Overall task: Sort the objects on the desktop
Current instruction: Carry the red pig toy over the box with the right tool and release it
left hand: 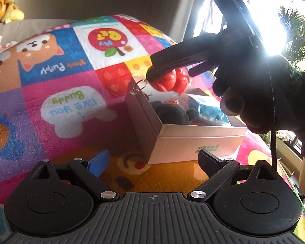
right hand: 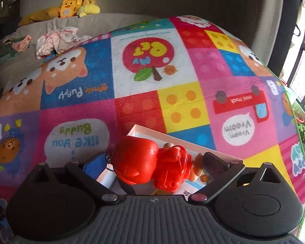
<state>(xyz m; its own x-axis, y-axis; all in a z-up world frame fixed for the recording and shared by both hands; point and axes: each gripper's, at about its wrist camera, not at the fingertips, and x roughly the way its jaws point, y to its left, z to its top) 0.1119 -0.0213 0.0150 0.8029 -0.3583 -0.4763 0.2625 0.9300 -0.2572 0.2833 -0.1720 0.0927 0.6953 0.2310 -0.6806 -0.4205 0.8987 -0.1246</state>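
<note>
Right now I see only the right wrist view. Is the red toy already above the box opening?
Observer: The left wrist view shows the red toy hanging clear above the box, near its far edge, clamped in the right gripper.
Operator: What lies inside?
Observer: A dark plush toy and something blue.
Operator: And the left gripper?
Observer: The left gripper is open, empty, facing the box.
</note>
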